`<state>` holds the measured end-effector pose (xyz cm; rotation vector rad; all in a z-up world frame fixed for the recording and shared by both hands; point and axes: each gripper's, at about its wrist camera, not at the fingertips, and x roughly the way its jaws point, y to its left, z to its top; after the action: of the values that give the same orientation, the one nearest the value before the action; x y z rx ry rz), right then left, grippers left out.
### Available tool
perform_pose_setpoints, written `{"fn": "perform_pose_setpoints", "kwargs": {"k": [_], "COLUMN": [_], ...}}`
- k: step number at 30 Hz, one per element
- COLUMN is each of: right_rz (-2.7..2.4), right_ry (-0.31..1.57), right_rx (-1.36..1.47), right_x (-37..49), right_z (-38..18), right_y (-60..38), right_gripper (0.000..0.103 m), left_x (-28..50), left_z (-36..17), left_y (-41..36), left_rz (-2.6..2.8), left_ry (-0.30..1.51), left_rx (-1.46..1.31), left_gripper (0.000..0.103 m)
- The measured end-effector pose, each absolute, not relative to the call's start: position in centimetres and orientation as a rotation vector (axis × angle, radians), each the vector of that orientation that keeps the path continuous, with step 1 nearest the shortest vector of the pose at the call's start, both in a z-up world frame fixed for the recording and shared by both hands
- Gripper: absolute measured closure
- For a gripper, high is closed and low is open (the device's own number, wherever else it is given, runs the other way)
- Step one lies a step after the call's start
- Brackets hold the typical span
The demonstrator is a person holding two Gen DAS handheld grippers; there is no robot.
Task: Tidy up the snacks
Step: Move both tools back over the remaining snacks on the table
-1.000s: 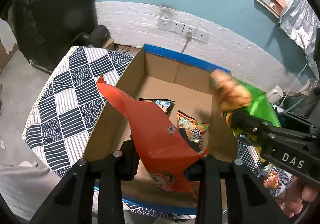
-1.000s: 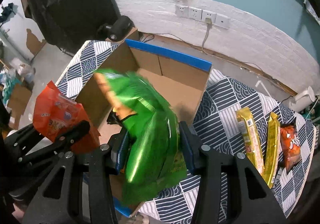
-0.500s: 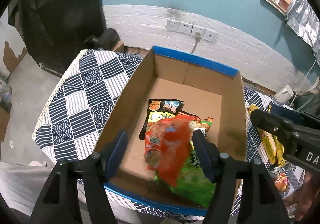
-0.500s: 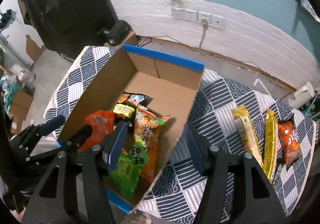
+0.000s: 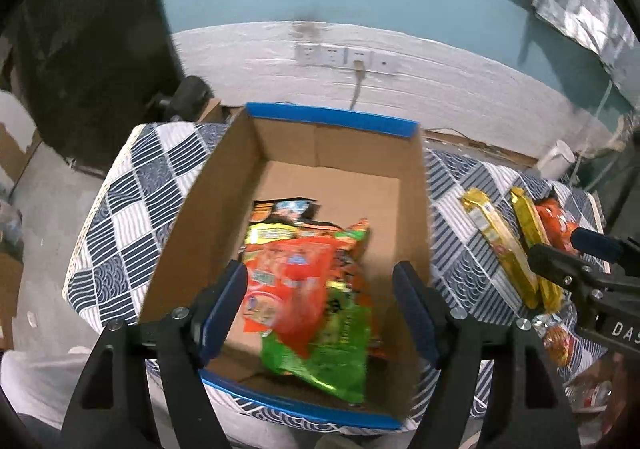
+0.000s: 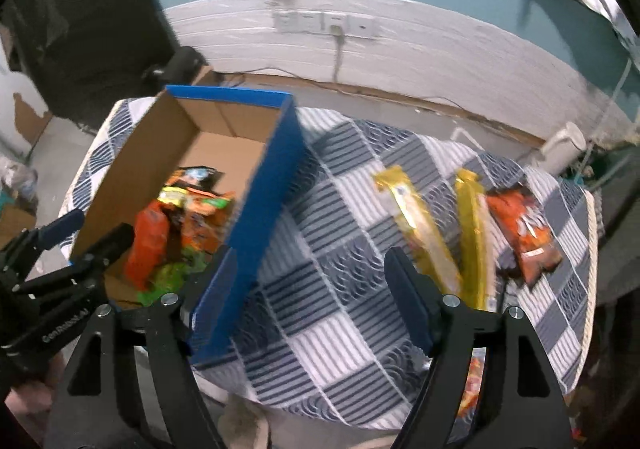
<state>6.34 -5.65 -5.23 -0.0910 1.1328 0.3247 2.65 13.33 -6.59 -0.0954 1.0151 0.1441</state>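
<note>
Left wrist view: left gripper now empty, jaws wide apart, hovering over near end of cardboard box. Held a red bag a second ago; red bag now lying inside box, lower centre of frame, on top of green bag, which was in the right gripper a second ago. Both drops done. Older packets further up in box: black-topped packet and orange-green packet partly under the new ones. Red and green bags sit between the left fingers in picture terms only, below them, not touched.

Right wrist view: right gripper also empty, jaws spread wide, swung off the box toward the checked tablecloth. Box now at left of frame, blue side wall just beside the left-hand finger; looks close, contact not resolvable due to blur. Remaining snacks at right of frame: two yellow bars and orange bag, side by side on the cloth. Nearer yellow bar runs down to just above the right-hand finger; none between the fingers yet. More wrappers at lower right edge, partly hidden, count unclear.

Judgement: four packets boxed, at least three left; next grab likely the nearer yellow bar, right side.
</note>
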Motion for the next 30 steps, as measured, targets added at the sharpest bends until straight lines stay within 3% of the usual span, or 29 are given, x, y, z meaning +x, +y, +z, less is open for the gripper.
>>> {"fn": "perform_pose_setpoints", "kwargs": {"k": [17, 30], "right_rz": [0.214, 0.153], "right_ry": [1.158, 1.253], "right_rx": [-0.038, -0.036], "right_x": [4.1, 2.8], "right_z": [-6.4, -11.3], "right_y": [-17.0, -22.8], "right_gripper": [0.026, 0.026], "left_x": [2.4, 2.4], "left_z": [-8.5, -12.9], "left_y": [1.5, -3.5], "left_rz": [-0.034, -0.086], "left_ry": [1.097, 1.189], "left_rx": [0.051, 0.141], "left_gripper": [0.026, 0.026]}}
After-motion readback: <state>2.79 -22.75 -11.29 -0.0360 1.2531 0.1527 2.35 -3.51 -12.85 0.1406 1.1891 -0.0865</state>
